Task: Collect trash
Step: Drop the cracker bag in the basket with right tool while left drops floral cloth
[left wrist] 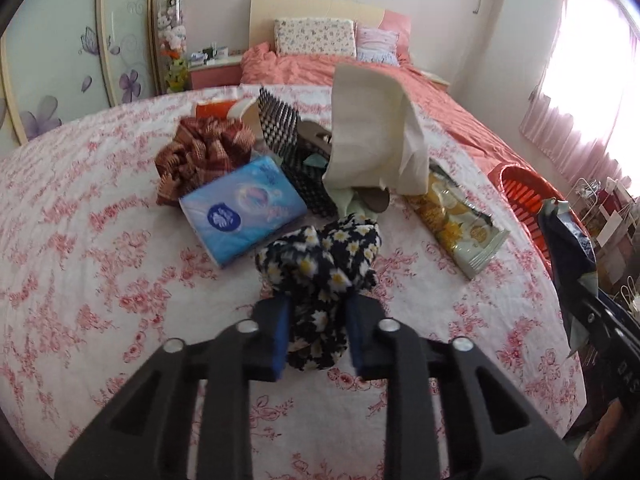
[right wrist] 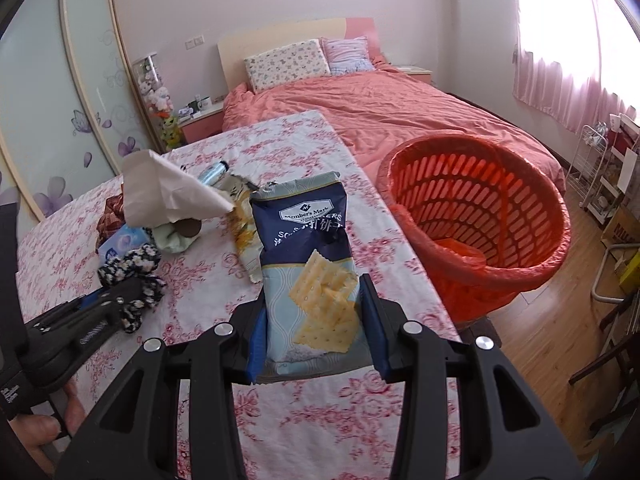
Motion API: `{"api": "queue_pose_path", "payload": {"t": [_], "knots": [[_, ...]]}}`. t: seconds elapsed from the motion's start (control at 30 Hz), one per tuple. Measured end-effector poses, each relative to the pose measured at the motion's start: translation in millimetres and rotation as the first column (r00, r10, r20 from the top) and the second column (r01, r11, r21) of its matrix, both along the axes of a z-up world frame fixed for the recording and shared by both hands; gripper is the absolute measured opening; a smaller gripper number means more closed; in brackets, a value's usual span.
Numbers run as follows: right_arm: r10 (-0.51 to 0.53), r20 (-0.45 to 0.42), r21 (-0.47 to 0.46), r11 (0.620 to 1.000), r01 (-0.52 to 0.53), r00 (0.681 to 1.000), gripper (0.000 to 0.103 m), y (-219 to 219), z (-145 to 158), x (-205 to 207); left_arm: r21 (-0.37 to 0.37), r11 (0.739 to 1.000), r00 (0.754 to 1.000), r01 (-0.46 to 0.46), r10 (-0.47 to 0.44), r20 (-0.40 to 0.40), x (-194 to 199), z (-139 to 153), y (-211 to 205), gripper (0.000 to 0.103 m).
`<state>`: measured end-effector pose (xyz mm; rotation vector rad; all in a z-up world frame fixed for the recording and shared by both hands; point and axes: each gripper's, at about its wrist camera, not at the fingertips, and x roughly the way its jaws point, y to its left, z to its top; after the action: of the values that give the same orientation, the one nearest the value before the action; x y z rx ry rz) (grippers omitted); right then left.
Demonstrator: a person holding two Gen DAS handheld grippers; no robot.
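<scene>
Risk: left gripper (left wrist: 318,334) fingers pinch daisy scrunchie (left wrist: 320,256), not trash, binning error | right gripper (right wrist: 316,330) fingers clamp cracker bag (right wrist: 310,264); basket (right wrist: 532,268) at 2 o'clock, slack wrapper may slip.

In your left wrist view, a cream paper bag (left wrist: 370,128) hid most of the black woven basket (left wrist: 288,140) behind it, and the orange bin (left wrist: 528,196) was half hidden by the table's edge. Your right gripper (left wrist: 592,304) was cut off at that frame's right side. The small items on the far nightstand (right wrist: 200,110) were too tiny to identify.
</scene>
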<state>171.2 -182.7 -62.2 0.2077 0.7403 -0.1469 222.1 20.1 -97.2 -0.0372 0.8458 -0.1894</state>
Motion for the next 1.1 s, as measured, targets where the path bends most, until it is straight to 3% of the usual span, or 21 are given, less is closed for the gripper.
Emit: {"api": "queue_pose_path", "payload": {"t": [0.4,0.57,0.8,1.1], "knots": [[-0.051,0.056,-0.001,0.999,0.051,0.997,0.042,-29,12,-11,-0.026,0.996,0.993,0.084,-0.082,0.083,-21,43,-26,0.014],[-0.103,0.083,-0.001,0.995,0.104,0.991,0.042,-55,18,-12,-0.049,0.985,0.978,0.167,-0.159,0.134,-27,66,-62,0.014],[-0.217,0.117,0.022,0.976,0.216,0.969,0.042,-107,23,-5,-0.120,0.942,0.943,0.315,-0.296,0.152,-7,85,-140,0.014],[-0.303,0.131,0.085,0.952,0.294,0.944,0.042,-162,10,10,-0.125,0.889,0.896,0.440,-0.426,0.122,32,64,-237,0.014]]}}
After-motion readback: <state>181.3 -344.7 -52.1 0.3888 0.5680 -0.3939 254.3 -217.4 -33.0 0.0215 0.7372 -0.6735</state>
